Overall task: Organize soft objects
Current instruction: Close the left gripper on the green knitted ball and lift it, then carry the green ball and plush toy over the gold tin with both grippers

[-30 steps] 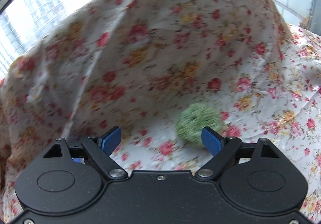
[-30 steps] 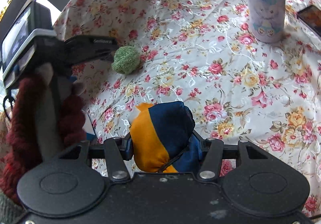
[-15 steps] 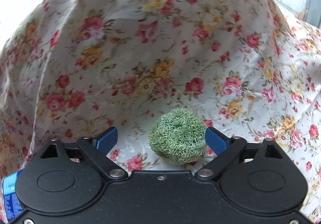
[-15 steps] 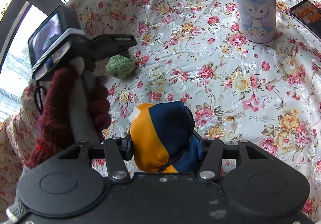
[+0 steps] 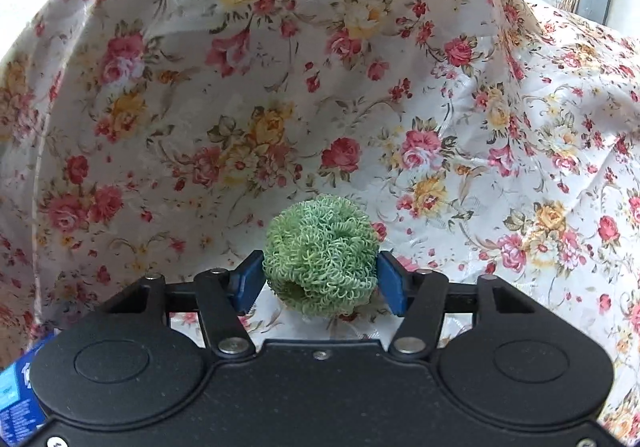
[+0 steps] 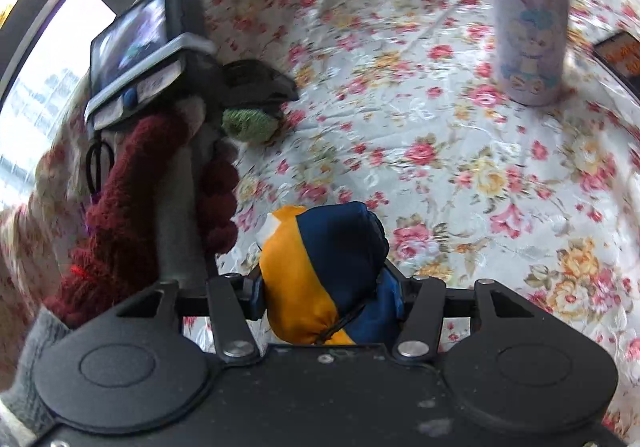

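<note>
on floral tablecloth (image 5: pixel 500 107), left gripper (image 5: pixel 320 279) has just closed onto green scrubber ball (image 5: pixel 320 259); squeeze gently and lift straight, while right gripper (image 6: pixel 326 297) pinches orange-and-navy pouch (image 6: pixel 320 267).

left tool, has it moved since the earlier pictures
Yes. The left tool has come forward along the floral cloth to the green scrubber ball, and its jaws have just been closing around it.

my left gripper (image 5: pixel 320 281) angles down at the cloth and its jaws have just been closing, both blue pads now pressed on the green scrubber ball (image 5: pixel 322 257), while my right gripper (image 6: pixel 328 297), also tilted down, is clamped on the orange-and-navy pouch (image 6: pixel 326 273), near my red-gloved left hand (image 6: pixel 132 203).
</note>
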The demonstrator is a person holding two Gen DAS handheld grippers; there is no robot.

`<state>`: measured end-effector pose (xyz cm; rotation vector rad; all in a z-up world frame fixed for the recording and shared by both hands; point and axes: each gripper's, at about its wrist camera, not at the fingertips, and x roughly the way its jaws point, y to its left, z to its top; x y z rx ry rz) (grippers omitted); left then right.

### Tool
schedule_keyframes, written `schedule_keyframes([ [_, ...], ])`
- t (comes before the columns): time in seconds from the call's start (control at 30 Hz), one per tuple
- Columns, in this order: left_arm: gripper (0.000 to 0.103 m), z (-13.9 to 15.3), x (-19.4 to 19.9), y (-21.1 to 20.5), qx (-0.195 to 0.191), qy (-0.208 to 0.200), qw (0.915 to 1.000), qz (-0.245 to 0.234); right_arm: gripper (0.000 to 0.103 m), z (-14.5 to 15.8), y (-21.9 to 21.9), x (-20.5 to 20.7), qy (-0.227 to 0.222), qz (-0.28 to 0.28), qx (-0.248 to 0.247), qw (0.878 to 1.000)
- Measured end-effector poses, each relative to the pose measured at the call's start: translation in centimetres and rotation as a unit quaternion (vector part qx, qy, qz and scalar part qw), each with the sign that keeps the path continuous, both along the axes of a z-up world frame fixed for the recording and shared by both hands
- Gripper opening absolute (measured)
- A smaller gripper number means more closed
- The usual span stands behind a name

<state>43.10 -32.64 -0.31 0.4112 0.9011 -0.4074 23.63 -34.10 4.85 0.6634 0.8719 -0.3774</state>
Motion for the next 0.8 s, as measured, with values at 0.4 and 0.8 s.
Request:
schedule_keyframes([
  [0.4, 0.057, 2.5, -1.3, 7.6, -0.007, 0.044, 0.9956, 0.082, 0.053, 0.8, 2.4, 1.5, -0.034, 0.144, -0.035, 0.988],
  [0.8, 0.057, 4.4, -5.2, 15.5, -0.021, 0.097, 0.9893, 0.107, 0.053, 0.2, 2.0, 2.2, -0.037, 0.206, -0.015, 0.978],
])
